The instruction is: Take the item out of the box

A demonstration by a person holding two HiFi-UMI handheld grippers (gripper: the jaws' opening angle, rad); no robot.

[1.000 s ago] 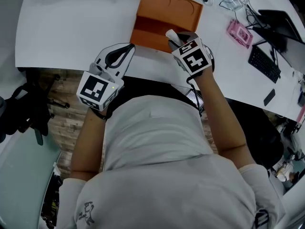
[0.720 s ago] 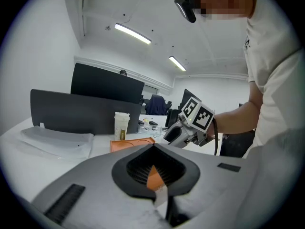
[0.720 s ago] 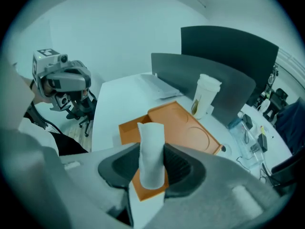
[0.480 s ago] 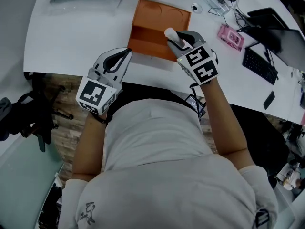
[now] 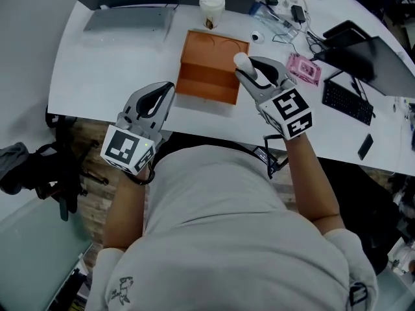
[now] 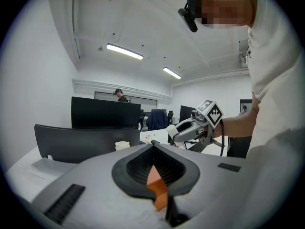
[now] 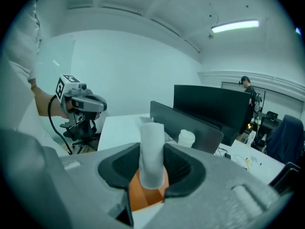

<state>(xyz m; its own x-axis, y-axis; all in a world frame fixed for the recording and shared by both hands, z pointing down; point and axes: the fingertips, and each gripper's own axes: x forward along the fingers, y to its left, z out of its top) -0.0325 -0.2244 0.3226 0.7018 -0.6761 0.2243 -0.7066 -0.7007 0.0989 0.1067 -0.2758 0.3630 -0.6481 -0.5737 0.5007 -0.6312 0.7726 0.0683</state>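
The open orange box (image 5: 211, 67) lies on the white table (image 5: 104, 57), its inside bare in the head view. My right gripper (image 5: 248, 67) hovers over the box's right edge, shut on a white cylindrical item (image 5: 243, 61) that sticks out past the fingertips. In the right gripper view the white item (image 7: 152, 154) stands upright between the pads, with orange box below it. My left gripper (image 5: 168, 87) rests at the table's near edge, left of the box, shut and holding nothing. In the left gripper view its tips (image 6: 153, 145) meet.
A paper cup (image 5: 211, 5) stands behind the box, a grey laptop (image 5: 130, 19) at the back left. A pink object (image 5: 303, 69), cables (image 5: 279, 21) and a black keyboard (image 5: 347, 101) lie to the right. The table's near edge runs by my body.
My right gripper has carried the white item rightwards, from above the box's inside to its right edge. The left gripper has stayed near the table's front edge.
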